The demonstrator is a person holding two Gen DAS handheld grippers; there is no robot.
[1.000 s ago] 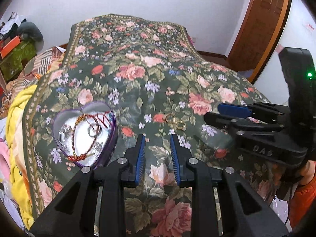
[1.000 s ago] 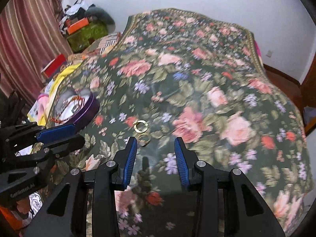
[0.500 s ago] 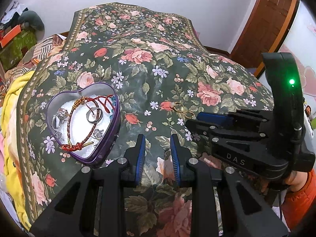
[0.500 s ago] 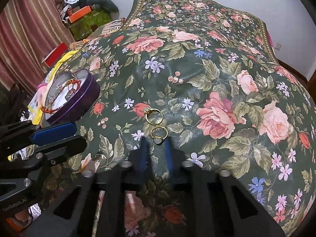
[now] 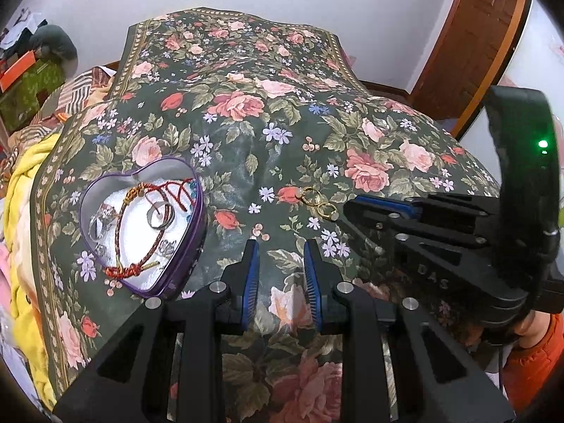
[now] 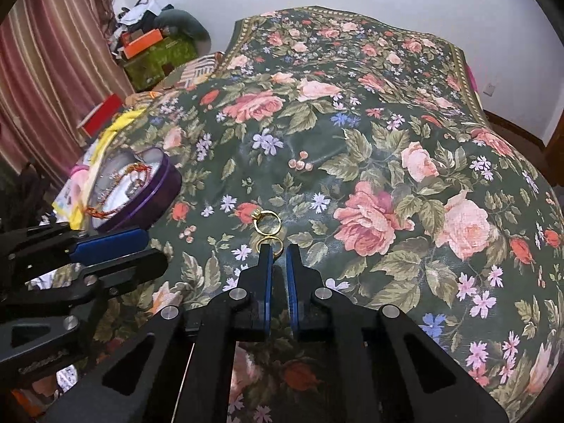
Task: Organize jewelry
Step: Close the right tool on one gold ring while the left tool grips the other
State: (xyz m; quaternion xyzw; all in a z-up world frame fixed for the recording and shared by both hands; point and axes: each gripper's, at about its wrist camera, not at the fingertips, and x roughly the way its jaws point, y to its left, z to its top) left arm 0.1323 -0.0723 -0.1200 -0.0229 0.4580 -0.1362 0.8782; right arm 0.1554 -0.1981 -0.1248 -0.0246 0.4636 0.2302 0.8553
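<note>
A bed fills both views, covered with a dark green floral bedspread [image 5: 246, 148] with pink roses. At its left edge lies a yellow blanket [image 5: 21, 190], and behind it stands a green box [image 6: 158, 60] with an orange box on top. A brown wooden door [image 5: 469, 35] is at the right in the left wrist view, and striped curtains [image 6: 53, 63] hang at the left in the right wrist view.

The right gripper [image 6: 278, 253] is low over the bedspread, and its blue-padded fingers are almost together, with only a thin gap. The near gold ring [image 6: 269, 245] sits at the fingertips; it seems to be pinched between them, but the tips hide part of it, so I cannot tell for sure. The left gripper [image 5: 280, 250] hovers near the tin with its fingers apart and nothing between them.

The purple heart-shaped tin [image 5: 197, 232] rests on the bedspread, to the left of the grippers. Inside it lie a red braided cord bracelet [image 5: 121, 218], a silver ring [image 5: 160, 215] and a few small silver pieces.

The far gold ring [image 6: 268, 222], with a small setting, lies flat on the bedspread just beyond the near one, touching it or almost touching.
</note>
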